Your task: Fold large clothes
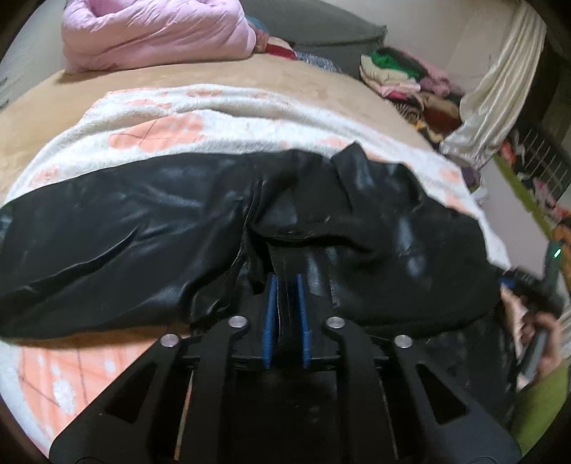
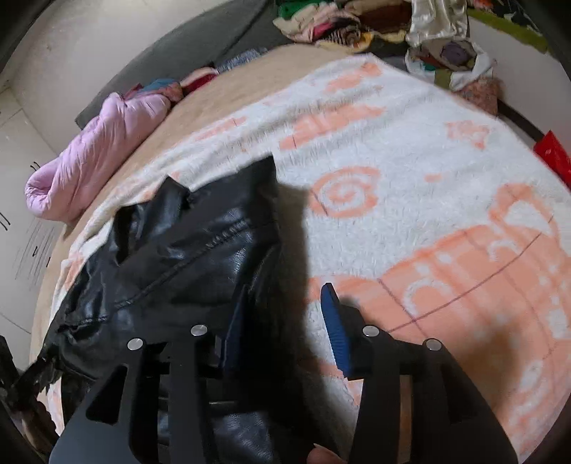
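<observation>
Left wrist view: left gripper (image 1: 287, 314) pinching a dark fold of the glossy black leather-like jacket (image 1: 142, 232), blue pads pressed close on the strip between them. Ahead of that gripper and off to its left, one long smooth black panel or sleeve lying fairly flat; ahead and to its right, a rumpled heap with an upturned flap, not yet squared. All of it resting on the fluffy white blanket with peach patterns (image 1: 150, 125) spread over the tan bed (image 1: 303, 78). Far ahead, a bundled pink quilt (image 1: 157, 32) and a heap of mixed folded clothes (image 1: 407, 78). Right wrist view: right gripper (image 2: 282, 321) spread wide, nothing between its pads; left finger overlapping the near edge of the jacket, contact impossible to confirm; right finger over bare blanket. Jacket bulk ahead and to the left of this gripper, stitched seam showing, edges crumpled; a dark shadow just ahead. Judging by this: early to middle of the fold. Garment laid out and partly doubled, perhaps one side brought over. Left to do, likely: evening the wrinkled right portion, bringing remaining parts in, and a final fold into a compact stack.
</observation>
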Demonstrator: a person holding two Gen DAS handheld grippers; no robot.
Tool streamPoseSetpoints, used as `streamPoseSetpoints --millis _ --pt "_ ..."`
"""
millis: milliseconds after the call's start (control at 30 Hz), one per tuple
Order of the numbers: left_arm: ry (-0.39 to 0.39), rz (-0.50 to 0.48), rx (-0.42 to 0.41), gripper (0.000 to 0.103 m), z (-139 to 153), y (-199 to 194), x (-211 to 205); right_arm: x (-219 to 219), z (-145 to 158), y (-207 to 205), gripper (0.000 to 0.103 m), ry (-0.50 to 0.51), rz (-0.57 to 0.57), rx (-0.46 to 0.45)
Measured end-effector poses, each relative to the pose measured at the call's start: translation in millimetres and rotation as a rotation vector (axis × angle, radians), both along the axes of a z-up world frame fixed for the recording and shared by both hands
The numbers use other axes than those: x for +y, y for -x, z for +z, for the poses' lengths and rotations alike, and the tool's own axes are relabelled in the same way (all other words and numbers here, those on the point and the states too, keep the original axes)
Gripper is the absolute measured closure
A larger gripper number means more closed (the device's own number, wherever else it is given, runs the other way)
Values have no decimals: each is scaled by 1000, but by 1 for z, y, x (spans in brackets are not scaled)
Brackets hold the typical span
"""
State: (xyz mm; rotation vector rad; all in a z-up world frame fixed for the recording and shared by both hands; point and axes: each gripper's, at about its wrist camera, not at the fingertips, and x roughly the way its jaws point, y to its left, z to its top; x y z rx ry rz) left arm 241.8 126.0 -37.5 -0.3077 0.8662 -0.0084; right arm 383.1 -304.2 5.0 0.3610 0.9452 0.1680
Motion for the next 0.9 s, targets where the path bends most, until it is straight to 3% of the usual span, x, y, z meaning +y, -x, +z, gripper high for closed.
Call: streamPoseSetpoints --millis 100,267,400,567,700,833,900 --pt "-35 20 -17 93 11 14 4 7 22 10 57 44 23 -76" --pt "-60 45 -114 89 47 35 1 29 40 21 53 57 104 -138" --pt "-67 -62 -107 65 53 25 -33 54 43 27 47 87 179 -150" --pt "-173 -150 -18 56 22 2 -77 81 41 35 43 121 271 -151" --pt "-97 -140 109 51 -21 -12 -70 96 38 40 38 169 322 -151" --pt "-60 -147 104 51 -33 -12 -62 104 25 38 35 190 345 -101" --pt "-55 -152 99 51 -33 -13 -62 106 11 34 26 234 332 -39"
